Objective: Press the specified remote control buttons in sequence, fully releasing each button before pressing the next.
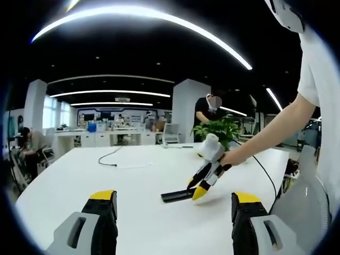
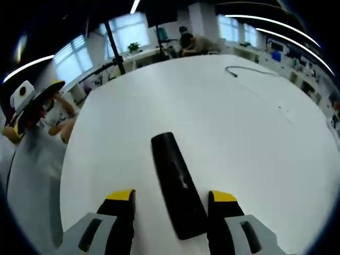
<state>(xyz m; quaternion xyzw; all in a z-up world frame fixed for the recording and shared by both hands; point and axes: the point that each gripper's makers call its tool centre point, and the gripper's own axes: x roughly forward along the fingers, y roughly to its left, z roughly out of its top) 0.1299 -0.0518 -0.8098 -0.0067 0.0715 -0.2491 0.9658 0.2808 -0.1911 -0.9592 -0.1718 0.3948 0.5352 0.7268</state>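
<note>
A black remote control [image 1: 177, 196] lies flat on the white table [image 1: 133, 180]. In the left gripper view my right gripper [image 1: 196, 188], held in a person's hand, hangs with its yellow tips at the remote's right end. My left gripper [image 1: 174, 204] stands open and empty, well short of the remote. In the right gripper view the remote [image 2: 175, 175] runs lengthwise between the jaws of my right gripper [image 2: 172, 197], which is open and straddles its near end; whether a jaw touches it I cannot tell. My left gripper [image 2: 29, 103] sits far off at the left edge.
A black cable [image 1: 109, 156] lies on the far part of the table, seen too as the cable [image 2: 249, 71]. A potted plant [image 1: 220, 130] stands beyond the remote. A white chair [image 1: 305, 196] is at the right table edge. People sit at desks behind.
</note>
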